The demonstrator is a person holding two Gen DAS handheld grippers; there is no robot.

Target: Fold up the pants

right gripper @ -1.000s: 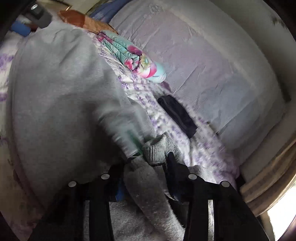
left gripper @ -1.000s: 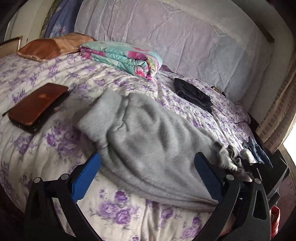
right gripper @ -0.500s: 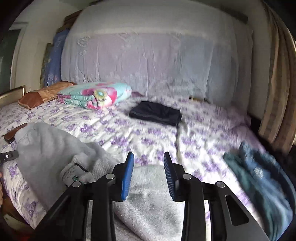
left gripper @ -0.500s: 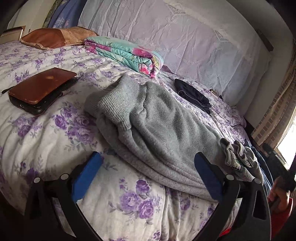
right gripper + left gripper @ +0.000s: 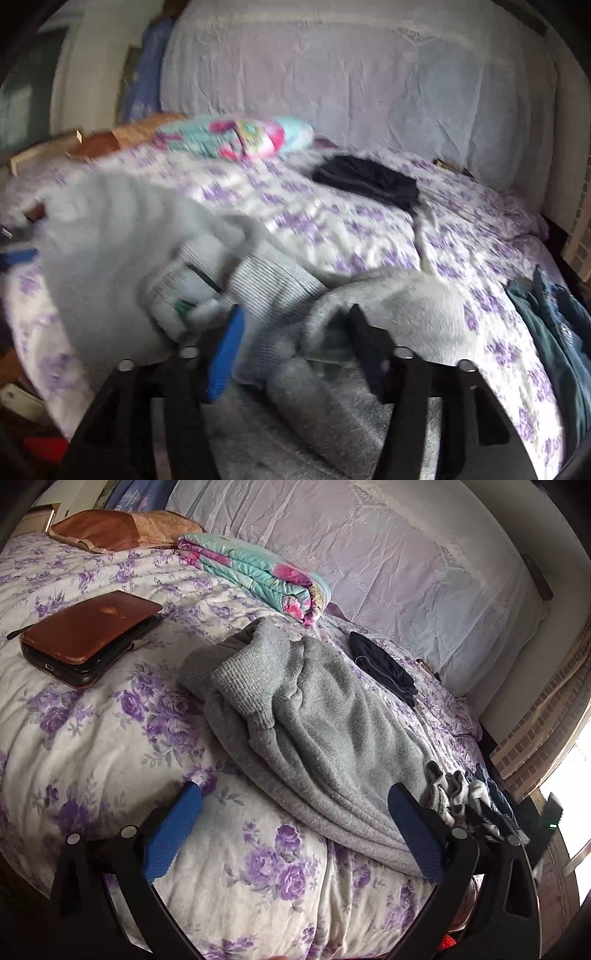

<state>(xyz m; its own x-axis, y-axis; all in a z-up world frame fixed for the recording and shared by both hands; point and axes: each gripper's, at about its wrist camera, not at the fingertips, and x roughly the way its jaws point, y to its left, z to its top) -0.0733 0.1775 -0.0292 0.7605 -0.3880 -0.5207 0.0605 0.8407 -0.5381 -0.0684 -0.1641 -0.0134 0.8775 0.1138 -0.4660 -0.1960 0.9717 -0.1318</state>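
Note:
Grey knit pants [image 5: 314,731] lie folded over on the flowered bedspread [image 5: 92,738], ribbed cuffs toward the far left. My left gripper [image 5: 295,794] hangs wide open above the bed's near edge. The pants' near fold sits just beyond its right finger [image 5: 413,834], and nothing is held. In the blurred right wrist view, my right gripper [image 5: 295,310] hovers low over the pants [image 5: 110,240]. Its jaws are opening. The ribbed waistband [image 5: 273,273] lies bunched between and beyond them, and the pads do not press on it.
A brown wallet case [image 5: 88,635] lies at the left of the bed. A folded floral quilt [image 5: 258,576] and a brown pillow [image 5: 110,531] sit by the draped headboard. A dark folded garment [image 5: 369,181] lies mid-bed, blue jeans [image 5: 554,332] at the right edge.
The right gripper was shut on grey cloth a second ago; it has let go, rolled level and spread its jaws. The pants now lie folded over. The left gripper sank slightly, staying open.

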